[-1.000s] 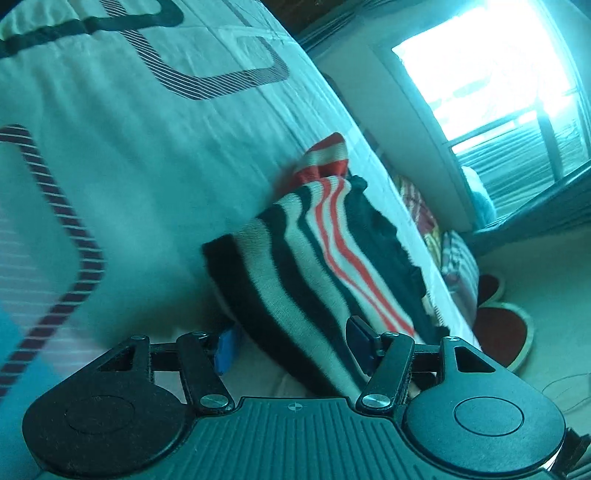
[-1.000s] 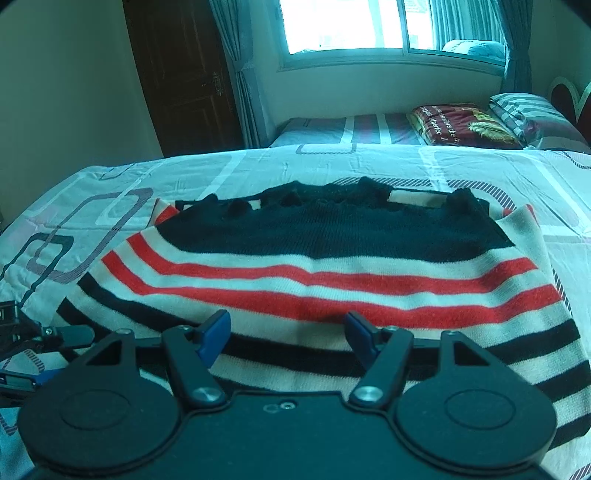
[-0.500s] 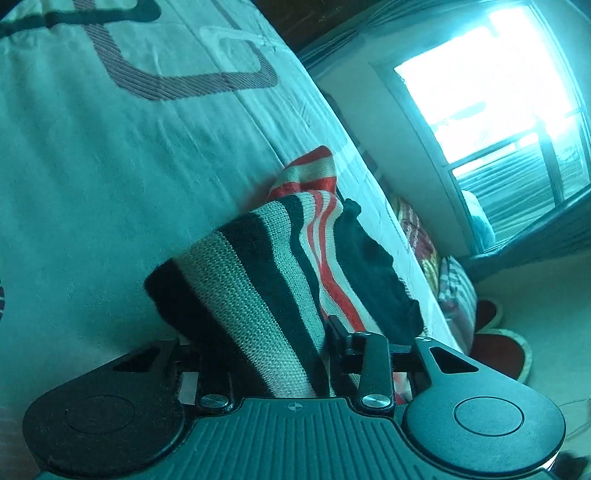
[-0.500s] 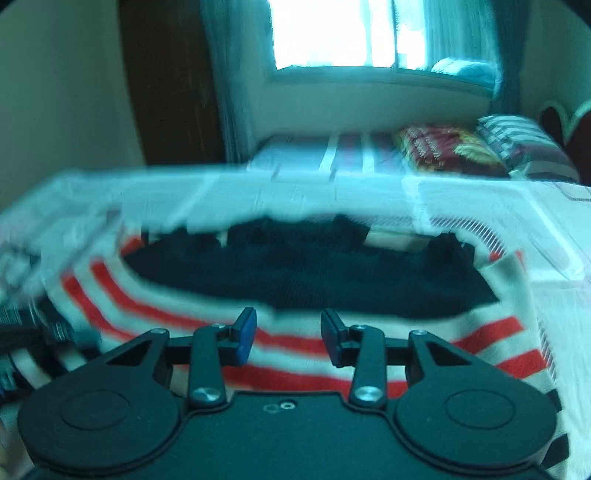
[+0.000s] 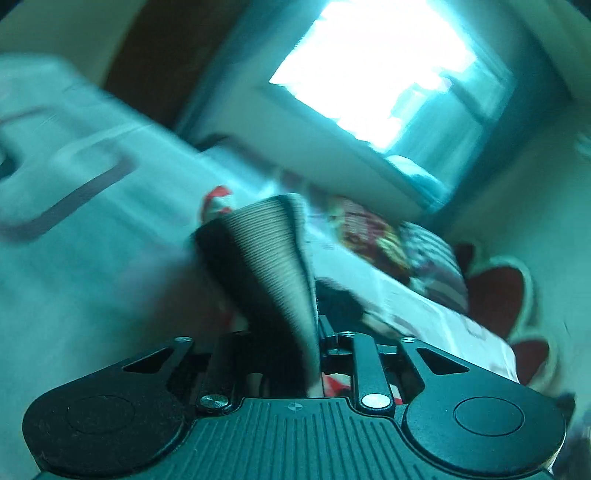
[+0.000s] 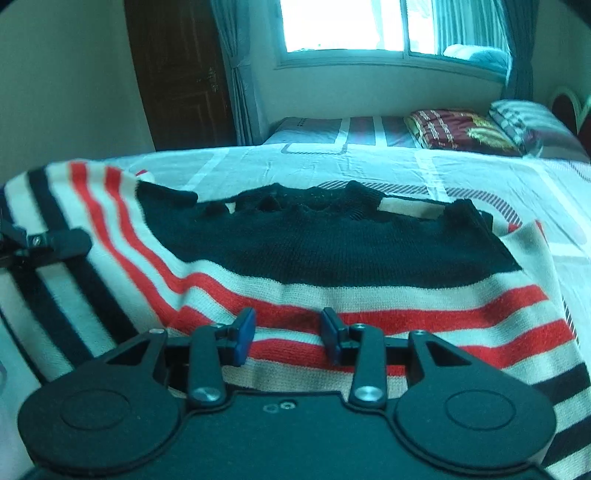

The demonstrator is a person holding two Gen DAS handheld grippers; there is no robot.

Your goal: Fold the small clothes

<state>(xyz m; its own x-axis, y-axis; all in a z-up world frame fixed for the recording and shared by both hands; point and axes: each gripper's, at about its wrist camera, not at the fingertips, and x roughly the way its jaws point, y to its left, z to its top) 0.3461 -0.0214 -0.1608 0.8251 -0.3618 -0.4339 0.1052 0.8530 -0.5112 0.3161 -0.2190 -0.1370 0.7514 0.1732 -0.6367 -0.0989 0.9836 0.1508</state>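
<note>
A knitted sweater with black, cream and red stripes lies on the bed sheet. My left gripper is shut on the sweater's left hem edge and holds it lifted; it shows at the left of the right wrist view, with the cloth raised there. My right gripper hovers just over the sweater's near striped part, its jaws partly open with a gap and no cloth between them. The left wrist view is blurred.
The bed has a pale sheet with grey rectangle print. Pillows and a heart-shaped headboard are at the far right. A dark wooden door and a bright window stand behind the bed.
My left gripper closed on the sweater's left edge and lifted it up and inward. My right gripper narrowed its jaws and moved forward over the sweater.
</note>
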